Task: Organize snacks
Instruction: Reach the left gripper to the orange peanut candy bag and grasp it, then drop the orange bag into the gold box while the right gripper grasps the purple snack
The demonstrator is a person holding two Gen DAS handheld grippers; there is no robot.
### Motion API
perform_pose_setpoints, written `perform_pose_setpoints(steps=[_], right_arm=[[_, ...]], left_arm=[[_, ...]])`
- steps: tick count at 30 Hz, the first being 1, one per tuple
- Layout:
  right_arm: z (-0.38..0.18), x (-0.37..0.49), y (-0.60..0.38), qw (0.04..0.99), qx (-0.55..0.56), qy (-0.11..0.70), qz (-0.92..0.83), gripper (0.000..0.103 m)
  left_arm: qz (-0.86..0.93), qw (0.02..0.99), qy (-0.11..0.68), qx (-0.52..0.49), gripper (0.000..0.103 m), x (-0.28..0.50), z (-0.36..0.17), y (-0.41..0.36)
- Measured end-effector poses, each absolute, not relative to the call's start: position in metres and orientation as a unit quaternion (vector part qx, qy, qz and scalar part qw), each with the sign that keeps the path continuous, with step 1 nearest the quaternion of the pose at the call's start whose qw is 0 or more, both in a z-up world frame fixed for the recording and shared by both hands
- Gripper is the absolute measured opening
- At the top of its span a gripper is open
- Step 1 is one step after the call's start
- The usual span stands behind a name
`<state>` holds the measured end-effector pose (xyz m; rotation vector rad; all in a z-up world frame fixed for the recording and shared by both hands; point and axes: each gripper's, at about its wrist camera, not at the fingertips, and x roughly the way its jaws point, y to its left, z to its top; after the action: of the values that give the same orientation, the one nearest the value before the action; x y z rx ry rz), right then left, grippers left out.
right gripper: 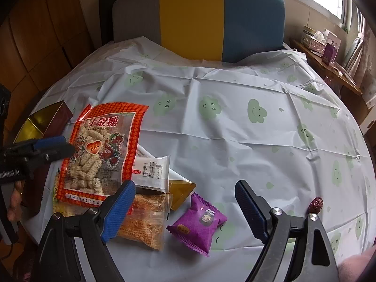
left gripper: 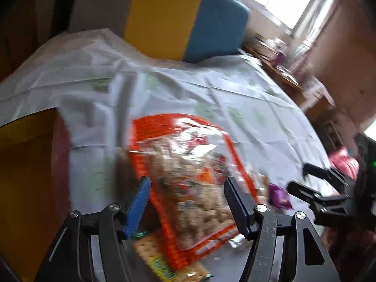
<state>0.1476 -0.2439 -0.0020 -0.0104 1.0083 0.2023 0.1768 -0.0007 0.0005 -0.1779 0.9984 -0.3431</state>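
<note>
Left wrist view: the left gripper (left gripper: 186, 202) has its two blue-padded fingers (left gripper: 138, 202) set on either side of a red-bordered clear plastic bag of pale sesame sticks (left gripper: 188, 178). The picture is blurred, so whether the pads actually press the bag cannot be told; a gap shows beside at least the left pad. No earlier picture bears on it. Under the bag's near end lies a clear packet of square crackers with a green and yellow label (left gripper: 152, 256).

Right wrist view: the right gripper (right gripper: 185, 211) hangs with its jaws wide apart and nothing between them, above a purple crimped snack packet (right gripper: 197, 225) that lies on the pale blue plastic tablecloth with green cloud faces (right gripper: 235, 129). Just left of the purple packet sits a clear packet of orange-brown crisp squares (right gripper: 145, 221), and behind that a white sachet with printed text (right gripper: 152, 171) and a gold triangular wrapper (right gripper: 182, 191). A single dark red date (right gripper: 316, 205) lies well apart to the right. The bag of sesame sticks rests at the table's left side, beside an open dark red box with a gold lining (right gripper: 44, 122), with the left gripper at its left edge.
</note>
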Motion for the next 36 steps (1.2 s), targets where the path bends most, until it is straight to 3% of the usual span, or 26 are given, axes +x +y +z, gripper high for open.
perform_pose_setpoints(steps=[2, 11, 14, 16, 21, 26, 28, 31, 32, 34, 36], right_arm=[[-0.002, 0.147, -0.243, 0.871, -0.006, 0.482, 0.098, 0.088], [-0.003, 0.145, -0.242, 0.869, -0.009, 0.484, 0.105, 0.088], [-0.002, 0.147, -0.245, 0.869, -0.004, 0.485, 0.1, 0.088], [-0.005, 0.149, -0.247, 0.866, -0.004, 0.492, 0.089, 0.088], [-0.011, 0.153, -0.253, 0.859, 0.005, 0.505, 0.077, 0.088], [-0.016, 0.154, -0.254, 0.854, 0.007, 0.514, 0.076, 0.086], [-0.017, 0.155, -0.256, 0.854, 0.009, 0.515, 0.076, 0.082], [-0.02, 0.157, -0.259, 0.85, 0.017, 0.521, 0.073, 0.082], [-0.02, 0.157, -0.262, 0.85, 0.021, 0.521, 0.071, 0.082], [-0.019, 0.159, -0.268, 0.851, 0.036, 0.52, 0.064, 0.078], [-0.017, 0.16, -0.278, 0.853, 0.058, 0.516, 0.054, 0.074]], left_arm=[[-0.158, 0.857, 0.482, -0.088, 0.071, 0.177, -0.003, 0.004], [-0.15, 0.831, 0.527, -0.099, 0.069, 0.185, -0.038, -0.008], [-0.152, 0.842, 0.51, -0.083, 0.046, 0.181, -0.032, -0.018], [-0.154, 0.844, 0.505, -0.095, 0.023, 0.183, -0.03, -0.02], [-0.167, 0.856, 0.478, -0.102, 0.008, 0.175, -0.018, -0.024], [-0.197, 0.846, 0.486, -0.096, 0.011, 0.174, -0.025, -0.042], [-0.183, 0.844, 0.495, -0.093, 0.025, 0.178, -0.032, -0.046], [-0.18, 0.84, 0.5, -0.112, 0.031, 0.183, -0.036, -0.045], [-0.182, 0.838, 0.501, -0.117, 0.031, 0.184, -0.037, -0.044], [-0.187, 0.84, 0.496, -0.118, 0.013, 0.183, -0.037, -0.045], [-0.187, 0.847, 0.485, -0.11, 0.008, 0.178, -0.032, -0.047]])
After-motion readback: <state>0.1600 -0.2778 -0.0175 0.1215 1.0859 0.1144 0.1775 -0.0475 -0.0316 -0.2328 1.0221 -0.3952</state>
